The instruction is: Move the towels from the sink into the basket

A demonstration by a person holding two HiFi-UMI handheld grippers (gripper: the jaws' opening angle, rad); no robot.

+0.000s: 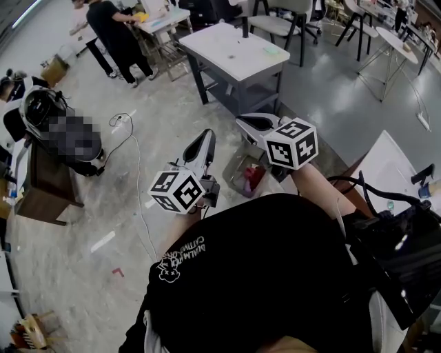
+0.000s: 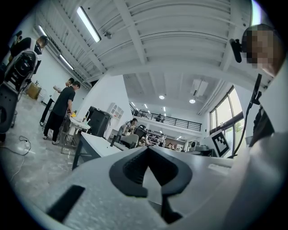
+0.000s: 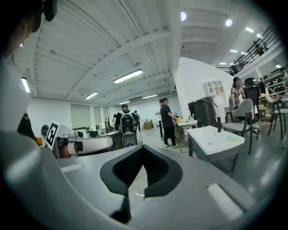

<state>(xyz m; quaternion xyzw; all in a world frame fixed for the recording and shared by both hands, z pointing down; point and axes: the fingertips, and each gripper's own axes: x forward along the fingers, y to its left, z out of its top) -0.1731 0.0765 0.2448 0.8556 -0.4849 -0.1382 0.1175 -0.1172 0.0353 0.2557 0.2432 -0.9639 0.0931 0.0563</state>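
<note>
The sink (image 1: 227, 48) is a white basin top on a dark frame, standing ahead of me, with a dark tap and a small pale green cloth (image 1: 272, 49) lying on it. The right gripper view shows the same sink (image 3: 211, 139) and green cloth (image 3: 231, 138). On the floor between the sink and me sits a small basket (image 1: 242, 180) with something red inside. My left gripper (image 1: 208, 133) and right gripper (image 1: 241, 121) are held at chest height, well short of the sink. Both are shut and empty, as each gripper's own view, left gripper (image 2: 147, 150) and right gripper (image 3: 143, 147), shows.
People stand at a work table (image 1: 162, 21) at the back left. Chairs and tables (image 1: 289, 21) fill the back right. A cable (image 1: 134, 172) trails over the concrete floor. A dark cabinet (image 1: 45, 179) stands at the left, a white table (image 1: 389, 169) close on the right.
</note>
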